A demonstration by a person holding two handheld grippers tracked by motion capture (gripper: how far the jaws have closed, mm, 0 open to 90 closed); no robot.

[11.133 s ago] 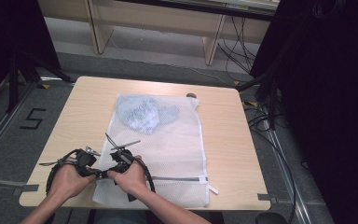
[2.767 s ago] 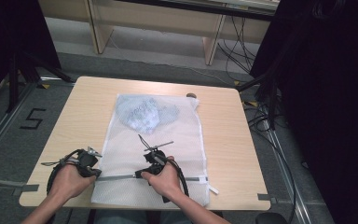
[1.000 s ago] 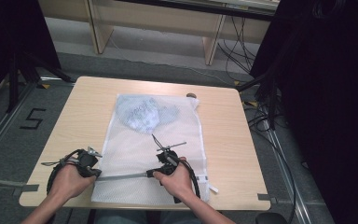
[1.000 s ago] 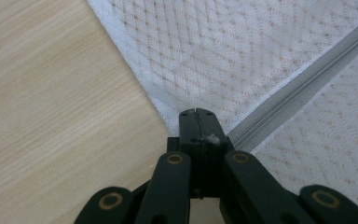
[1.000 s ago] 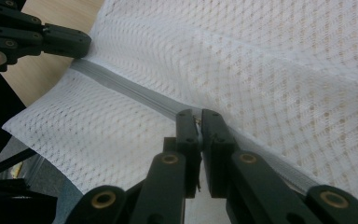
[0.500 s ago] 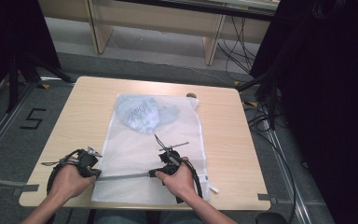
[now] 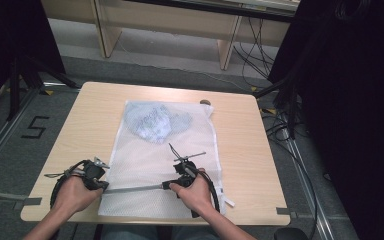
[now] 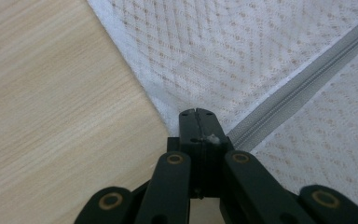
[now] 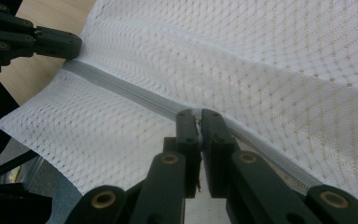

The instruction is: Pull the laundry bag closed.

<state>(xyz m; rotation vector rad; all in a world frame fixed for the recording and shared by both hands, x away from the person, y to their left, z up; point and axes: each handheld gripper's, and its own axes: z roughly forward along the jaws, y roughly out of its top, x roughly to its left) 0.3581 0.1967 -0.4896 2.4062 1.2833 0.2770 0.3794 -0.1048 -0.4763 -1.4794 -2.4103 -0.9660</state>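
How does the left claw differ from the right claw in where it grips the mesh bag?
The left claw pinches the mesh bag at its left edge, where the zipper ends; the right claw is shut on the zipper partway along. The left claw sits beside bare table; the right claw lies over mesh. Both are shut.

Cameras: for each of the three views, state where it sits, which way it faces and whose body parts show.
High view: above the near table edge, looking forward and down on the white mesh laundry bag; forearms, left gripper and right gripper.
Left gripper view: rides the left gripper, facing bag edge and grey zipper.
Right gripper view: rides the right gripper, clamped at the zipper.
Shared: bag and zipper.
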